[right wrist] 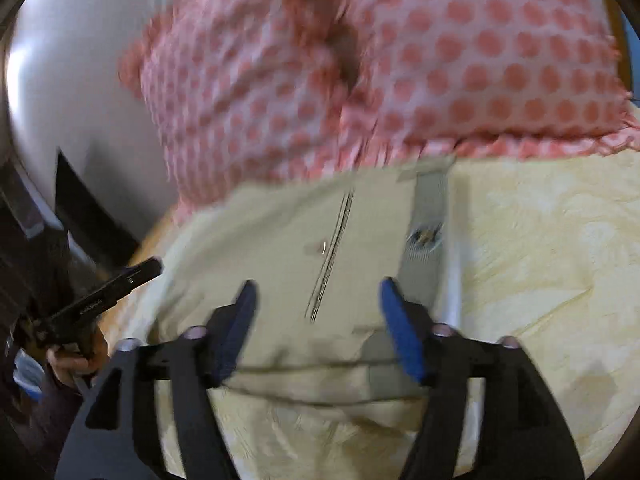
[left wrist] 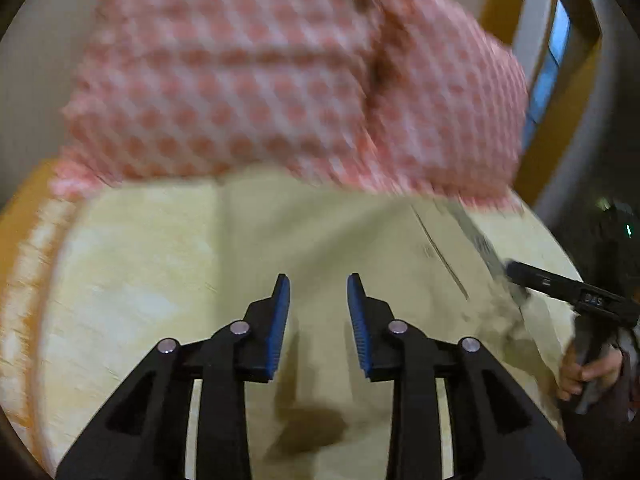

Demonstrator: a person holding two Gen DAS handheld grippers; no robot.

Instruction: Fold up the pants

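Pale beige pants (right wrist: 288,248) lie flat on a yellow bedsheet, with a dark slit pocket line (right wrist: 332,256) and a grey waistband strip (right wrist: 426,216). My right gripper (right wrist: 316,292) is open and hovers just above the pants, its blue pads either side of the pocket line. My left gripper (left wrist: 318,284) is open and empty above the pale cloth (left wrist: 320,220). The pants' pocket line (left wrist: 440,258) shows at its right. The right gripper's tip (left wrist: 560,284) shows at the right edge. The left gripper's tip (right wrist: 120,284) shows at the left.
A pink and white dotted pillow (left wrist: 280,72) lies just beyond the pants, also in the right wrist view (right wrist: 400,60). The yellow sheet (right wrist: 552,264) spreads to the right. A white wall (right wrist: 80,80) and a wooden bed frame (left wrist: 568,120) lie behind.
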